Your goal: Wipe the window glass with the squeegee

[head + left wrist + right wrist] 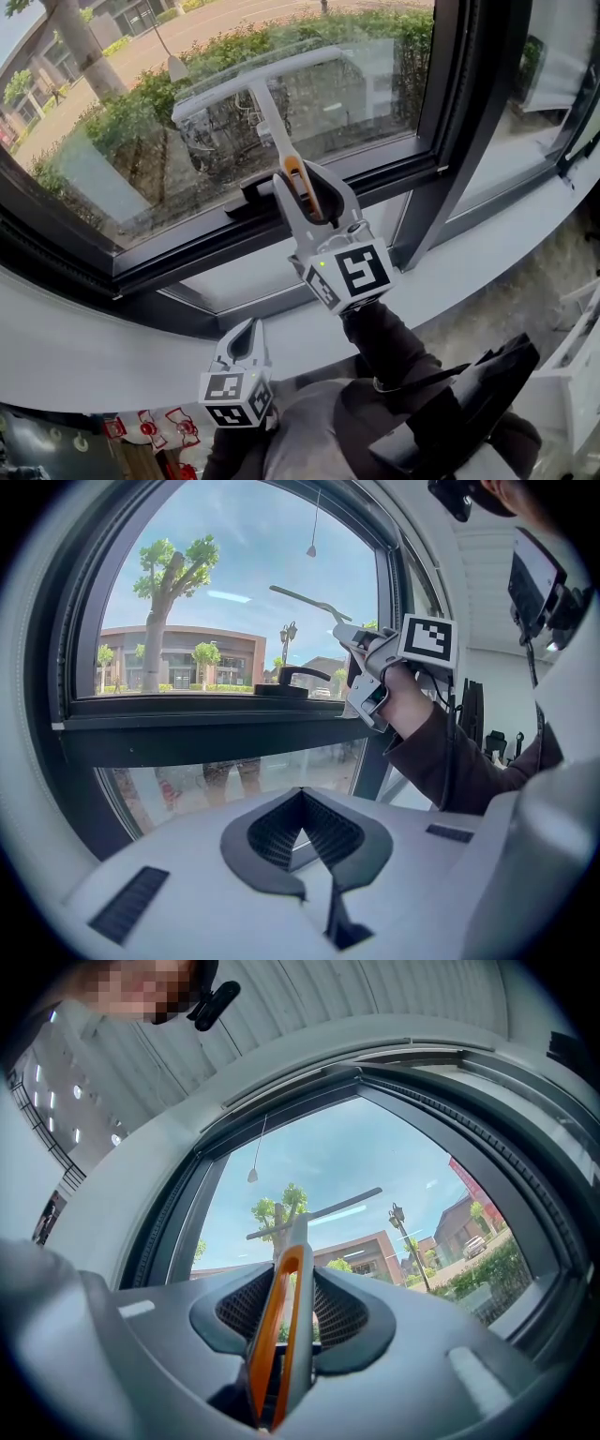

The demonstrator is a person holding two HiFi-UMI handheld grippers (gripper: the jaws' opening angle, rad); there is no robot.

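A broad pane of window glass [112, 178] fills the upper half of the head view, with a tree [80, 47], a hedge [375, 37] and a paved street seen through it. The pane sits in a dark window frame [187, 258] above a narrower lower pane [253, 272]. A white sill [94, 347] runs along the bottom of the frame from the left edge round to the right. A person's dark sleeve [394, 347] reaches up from the lower right over the sill toward the frame's bottom bar. It ends in the right gripper [305, 187], raised in front of that bar. Its jaws are clamped from both sides on the grey-and-orange handle of the squeegee [267, 112], as the right gripper view shows [286, 1307]. The squeegee's slim neck rises from the jaws up over the glass, and its long pale blade lies crosswise high on the pane, tilted up to the right. Whether the blade's edge presses on the glass cannot be told. The left gripper [246, 337] is held low over the near edge of the sill, well apart from the squeegee. Its jaws are brought together at the tips with nothing between them, as the left gripper view shows [302, 799]. A cube with square markers [352, 277] sits at the rear of the right gripper. A dark window handle [246, 194] lies on the frame's bottom bar, just left of the right gripper.
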